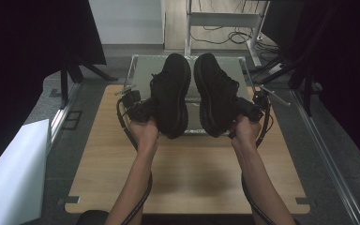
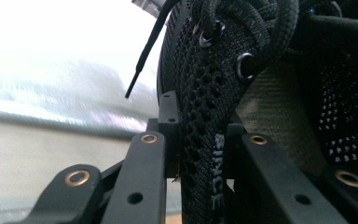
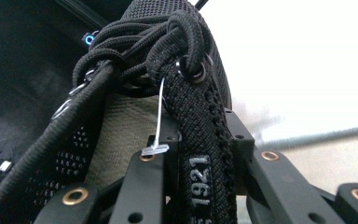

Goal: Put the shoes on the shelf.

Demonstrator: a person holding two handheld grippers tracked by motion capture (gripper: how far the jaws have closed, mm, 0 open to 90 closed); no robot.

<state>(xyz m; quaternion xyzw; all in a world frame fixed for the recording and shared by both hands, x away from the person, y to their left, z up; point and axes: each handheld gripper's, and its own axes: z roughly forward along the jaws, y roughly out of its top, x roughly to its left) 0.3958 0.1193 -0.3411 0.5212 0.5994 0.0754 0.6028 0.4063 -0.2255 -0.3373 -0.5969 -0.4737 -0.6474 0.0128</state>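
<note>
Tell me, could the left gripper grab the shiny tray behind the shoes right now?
Probably not. The left gripper is already clamped on the left shoe, so its jaws are full, and that shoe hangs between it and the tray.

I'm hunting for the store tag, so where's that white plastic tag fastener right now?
In the right gripper view, the white plastic fastener hangs from the shoe's top eyelet, just left of the strap printed 1921.
</note>
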